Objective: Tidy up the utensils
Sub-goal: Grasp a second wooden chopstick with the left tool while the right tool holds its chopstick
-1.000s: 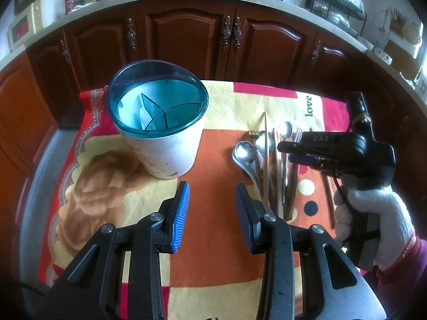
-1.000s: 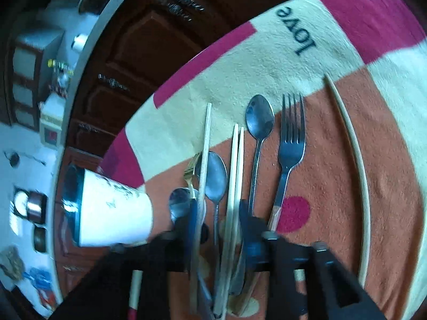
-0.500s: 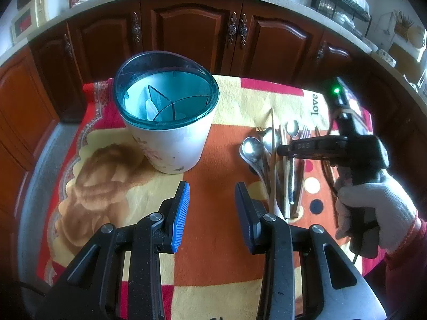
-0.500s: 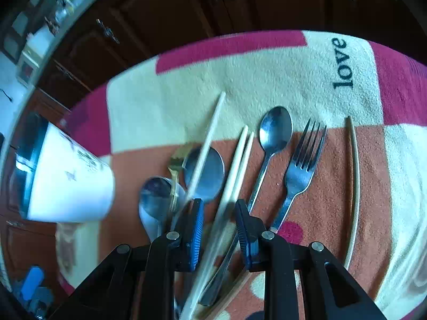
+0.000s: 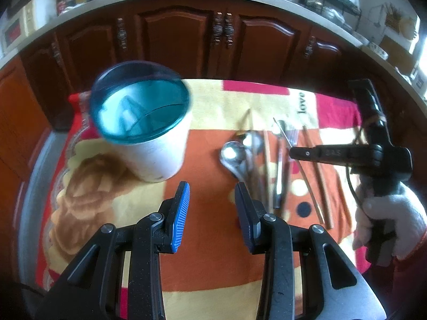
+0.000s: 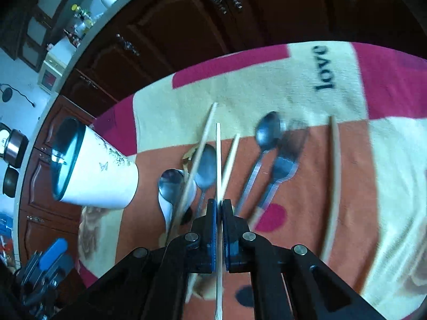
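Wooden chopstick [image 6: 218,160] pinched in right gripper [image 6: 218,208], left gripper [image 5: 212,200] agape

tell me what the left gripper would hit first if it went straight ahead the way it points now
Probably the blanket: the left gripper, jaws open, points at bare orange cloth between the utensil holder and the spoons. Depth is unclear.

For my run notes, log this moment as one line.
step: pick chopstick | right gripper: shut on chopstick | left gripper: open, idle | utensil holder: upright
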`<state>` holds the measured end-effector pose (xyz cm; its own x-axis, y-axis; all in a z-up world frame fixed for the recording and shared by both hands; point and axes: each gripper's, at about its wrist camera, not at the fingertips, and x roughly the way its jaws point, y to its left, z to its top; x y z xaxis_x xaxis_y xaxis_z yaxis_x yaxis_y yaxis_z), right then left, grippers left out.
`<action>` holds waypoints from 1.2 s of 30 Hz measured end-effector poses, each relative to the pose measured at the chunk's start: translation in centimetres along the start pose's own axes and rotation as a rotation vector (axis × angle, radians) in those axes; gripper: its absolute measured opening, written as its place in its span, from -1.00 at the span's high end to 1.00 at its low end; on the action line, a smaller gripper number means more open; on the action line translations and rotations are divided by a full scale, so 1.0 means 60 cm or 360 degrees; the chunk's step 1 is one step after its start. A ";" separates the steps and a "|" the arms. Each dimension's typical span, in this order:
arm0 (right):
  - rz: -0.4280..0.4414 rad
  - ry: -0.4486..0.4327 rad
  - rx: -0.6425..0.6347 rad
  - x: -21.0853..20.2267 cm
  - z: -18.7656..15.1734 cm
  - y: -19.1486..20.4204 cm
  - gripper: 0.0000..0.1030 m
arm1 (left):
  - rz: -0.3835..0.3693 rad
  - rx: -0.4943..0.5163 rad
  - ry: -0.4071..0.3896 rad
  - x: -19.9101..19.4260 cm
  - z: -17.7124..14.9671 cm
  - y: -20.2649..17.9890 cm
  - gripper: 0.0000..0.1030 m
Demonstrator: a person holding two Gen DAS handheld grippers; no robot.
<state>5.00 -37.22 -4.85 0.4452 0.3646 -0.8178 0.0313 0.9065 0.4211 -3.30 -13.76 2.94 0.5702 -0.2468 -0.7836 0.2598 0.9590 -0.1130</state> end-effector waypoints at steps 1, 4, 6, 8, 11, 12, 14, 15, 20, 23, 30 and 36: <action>-0.0015 -0.0011 0.0004 -0.011 -0.001 -0.011 0.93 | -0.0027 0.0006 0.0010 0.003 0.006 -0.007 0.33; -0.0065 -0.0050 0.0061 -0.045 -0.015 -0.040 0.93 | -0.0069 0.0056 0.0021 0.017 0.031 -0.034 0.33; -0.0093 -0.0076 0.0133 -0.058 -0.027 -0.077 0.93 | -0.0082 0.0102 0.0026 0.032 0.051 -0.055 0.33; -0.0112 -0.0091 0.0198 -0.067 -0.035 -0.109 0.93 | -0.0136 0.0111 0.0072 0.056 0.076 -0.073 0.33; -0.0121 -0.0105 0.0276 -0.077 -0.041 -0.152 0.93 | -0.0176 0.0095 0.0155 0.101 0.111 -0.091 0.33; -0.0121 -0.0103 0.0288 -0.078 -0.041 -0.158 0.93 | -0.0190 0.0087 0.0194 0.118 0.120 -0.094 0.33; -0.0114 -0.0091 0.0303 -0.074 -0.039 -0.170 0.93 | -0.0154 0.0083 0.0269 0.160 0.140 -0.102 0.33; -0.0101 -0.0075 0.0298 -0.069 -0.036 -0.171 0.93 | -0.0137 0.0085 0.0304 0.181 0.150 -0.105 0.33; -0.0113 0.0010 0.0238 -0.044 -0.029 -0.166 0.93 | -0.0086 0.0053 0.0373 0.241 0.182 -0.106 0.33; -0.0160 0.0021 0.0177 -0.035 -0.015 -0.162 0.93 | -0.0029 0.0092 0.0403 0.275 0.190 -0.114 0.33; -0.0196 0.0047 0.0115 -0.021 0.009 -0.162 0.85 | 0.0049 0.0139 0.0480 0.321 0.193 -0.126 0.33; -0.0200 -0.0007 0.0037 -0.019 0.008 -0.155 0.85 | 0.0114 0.0211 0.0514 0.348 0.187 -0.142 0.77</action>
<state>4.63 -46.18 -7.67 0.4402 0.2473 -0.8632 0.1076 0.9399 0.3241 15.14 -28.64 -5.57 0.3202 -0.1027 -0.9418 0.3391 0.9407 0.0127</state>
